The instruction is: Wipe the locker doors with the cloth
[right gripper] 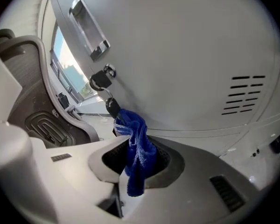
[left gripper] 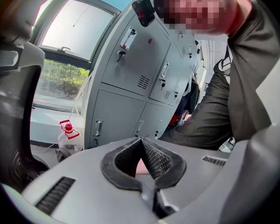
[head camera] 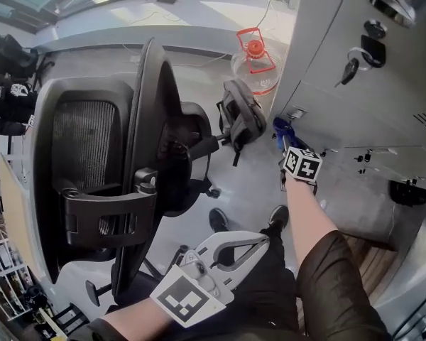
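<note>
Blue cloth [right gripper: 139,148] hanging pinched in right gripper [right gripper: 136,164], jaws clamping tight on it; cloth sitting just beside key [right gripper: 113,107] on grey locker door [right gripper: 191,50], contact with panel unclear; left gripper [left gripper: 141,148] idling low by legs, jaws meeting, gripping nothing; wiping step seemingly just beginning; next move calling for pressing cloth flat on door, sweeping clear of key.

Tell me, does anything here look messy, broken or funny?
Nothing looks spilled or broken. One odd bit: a key hangs from the lock of the locker door, right next to the blue cloth pinched in the right gripper. The cloth might snag it while wiping.
</note>
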`<state>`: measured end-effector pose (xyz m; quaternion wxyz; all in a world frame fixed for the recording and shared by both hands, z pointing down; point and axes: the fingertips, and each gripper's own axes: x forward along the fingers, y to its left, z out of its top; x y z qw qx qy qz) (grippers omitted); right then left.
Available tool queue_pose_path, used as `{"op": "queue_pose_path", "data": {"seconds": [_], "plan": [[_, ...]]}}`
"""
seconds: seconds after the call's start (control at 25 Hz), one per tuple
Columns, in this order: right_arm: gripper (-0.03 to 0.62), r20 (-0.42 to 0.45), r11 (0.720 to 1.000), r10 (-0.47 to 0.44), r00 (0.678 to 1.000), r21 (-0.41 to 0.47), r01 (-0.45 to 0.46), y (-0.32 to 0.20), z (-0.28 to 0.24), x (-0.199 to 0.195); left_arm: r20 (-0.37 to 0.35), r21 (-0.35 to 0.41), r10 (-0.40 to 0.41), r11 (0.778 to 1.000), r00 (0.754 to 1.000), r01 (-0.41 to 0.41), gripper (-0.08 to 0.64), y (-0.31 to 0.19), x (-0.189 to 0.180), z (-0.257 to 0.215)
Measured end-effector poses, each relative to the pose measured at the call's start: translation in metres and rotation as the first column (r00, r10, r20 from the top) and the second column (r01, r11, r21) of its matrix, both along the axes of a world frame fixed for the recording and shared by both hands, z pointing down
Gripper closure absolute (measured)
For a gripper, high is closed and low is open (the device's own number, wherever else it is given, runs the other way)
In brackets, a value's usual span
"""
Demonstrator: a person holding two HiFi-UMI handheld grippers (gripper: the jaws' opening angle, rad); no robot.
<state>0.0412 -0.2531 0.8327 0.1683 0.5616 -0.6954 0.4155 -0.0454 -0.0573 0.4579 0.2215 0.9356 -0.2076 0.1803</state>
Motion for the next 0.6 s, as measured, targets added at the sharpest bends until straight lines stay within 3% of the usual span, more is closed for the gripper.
{"op": "queue_pose_path", "data": {"seconds": [0.16,0.36,0.6], "plan": [[0.514,-0.005,1.000,0.019,1.000,-0.004,-0.019,-0.017,0.008,-0.002,0.014,-0.010,-0.034,0.999,0.999,0.034,0.552,-0.001,-0.013,0.008],[0.515,-0.028,1.000,0.027,0.999,-0.004,-0.027,-0.019,0.017,0.025,0.011,0.000,-0.044,0.999,0.999,0.044,0.552,-0.010,-0.009,0.012],[0.514,-0.062,0.994,0.103,0.993,-0.032,-0.105,0.007,0.020,0.093,-0.004,0.002,-0.010,1.000,1.000,0.010,0.552,-0.015,0.017,0.013]]}}
